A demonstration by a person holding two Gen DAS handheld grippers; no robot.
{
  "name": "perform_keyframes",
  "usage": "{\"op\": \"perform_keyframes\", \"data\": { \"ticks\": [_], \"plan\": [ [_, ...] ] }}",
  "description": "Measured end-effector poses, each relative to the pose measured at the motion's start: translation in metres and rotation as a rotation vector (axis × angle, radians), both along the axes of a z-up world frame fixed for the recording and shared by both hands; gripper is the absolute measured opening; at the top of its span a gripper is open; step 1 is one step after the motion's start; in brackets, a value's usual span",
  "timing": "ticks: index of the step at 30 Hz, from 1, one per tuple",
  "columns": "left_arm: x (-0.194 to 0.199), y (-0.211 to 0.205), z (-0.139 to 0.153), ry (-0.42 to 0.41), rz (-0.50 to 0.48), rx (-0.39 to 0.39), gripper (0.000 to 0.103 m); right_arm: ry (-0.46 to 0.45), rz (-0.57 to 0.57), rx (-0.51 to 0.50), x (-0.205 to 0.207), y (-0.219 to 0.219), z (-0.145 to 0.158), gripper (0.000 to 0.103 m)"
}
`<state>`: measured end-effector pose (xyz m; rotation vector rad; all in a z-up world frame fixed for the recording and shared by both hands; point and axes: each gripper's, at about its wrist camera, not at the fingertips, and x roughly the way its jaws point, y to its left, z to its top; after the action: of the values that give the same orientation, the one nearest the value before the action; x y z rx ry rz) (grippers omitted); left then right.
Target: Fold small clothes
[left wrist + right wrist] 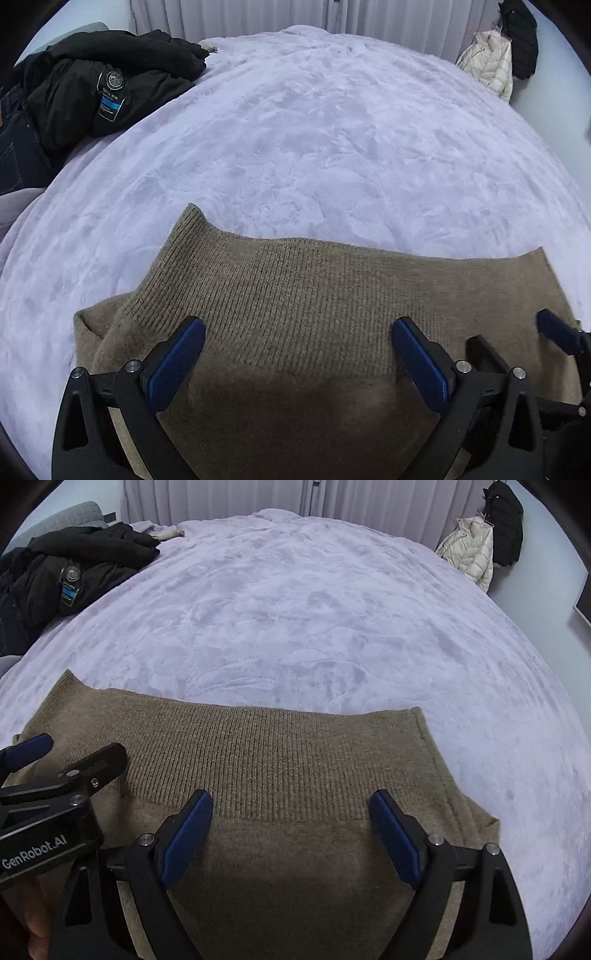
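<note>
Both grippers released above knit | left gripper (297, 330) jaws spread wide, nothing between | right gripper (290, 803) jaws spread wide, nothing between | brown knit garment (288, 753) flat at near edge of lilac blanket (314, 147) | black jacket (103, 88) far left | cream coat (469, 554) hanging far right

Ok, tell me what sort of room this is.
Most likely a bedroom: a wide bed under a fluffy lilac blanket, pale pleated curtains behind it, and puffy cream and black jackets hanging by the wall.
</note>
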<state>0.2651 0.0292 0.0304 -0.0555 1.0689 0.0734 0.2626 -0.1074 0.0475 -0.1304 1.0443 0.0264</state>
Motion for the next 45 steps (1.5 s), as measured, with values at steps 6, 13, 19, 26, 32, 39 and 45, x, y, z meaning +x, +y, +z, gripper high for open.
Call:
{"op": "perform_keyframes", "data": {
  "ticks": [6,13,19,26,32,39,45],
  "plan": [
    [0.007,0.035,-0.005,0.003,0.012,-0.009,0.102,0.013,-0.135,0.032,0.012,-0.045,-0.004,0.09],
    [-0.02,0.073,0.008,-0.003,0.078,-0.001,0.102,0.053,-0.228,0.044,0.003,-0.095,0.002,0.091],
    [-0.104,0.035,0.026,-0.085,-0.038,-0.021,0.102,-0.066,-0.039,0.091,-0.07,-0.043,0.036,0.091],
    [-0.134,0.06,-0.001,-0.067,-0.014,-0.005,0.103,-0.045,0.032,-0.013,-0.114,-0.007,0.002,0.092],
    [-0.162,0.107,-0.003,-0.071,0.012,-0.035,0.103,-0.056,-0.107,0.019,-0.129,-0.098,0.009,0.093],
    [-0.212,0.124,0.025,-0.12,0.146,-0.079,0.103,-0.098,-0.215,0.094,-0.179,-0.133,0.032,0.096],
    [-0.227,0.047,0.028,-0.171,-0.021,-0.037,0.103,-0.152,0.035,0.05,-0.209,-0.021,0.032,0.097]
  ]
}}
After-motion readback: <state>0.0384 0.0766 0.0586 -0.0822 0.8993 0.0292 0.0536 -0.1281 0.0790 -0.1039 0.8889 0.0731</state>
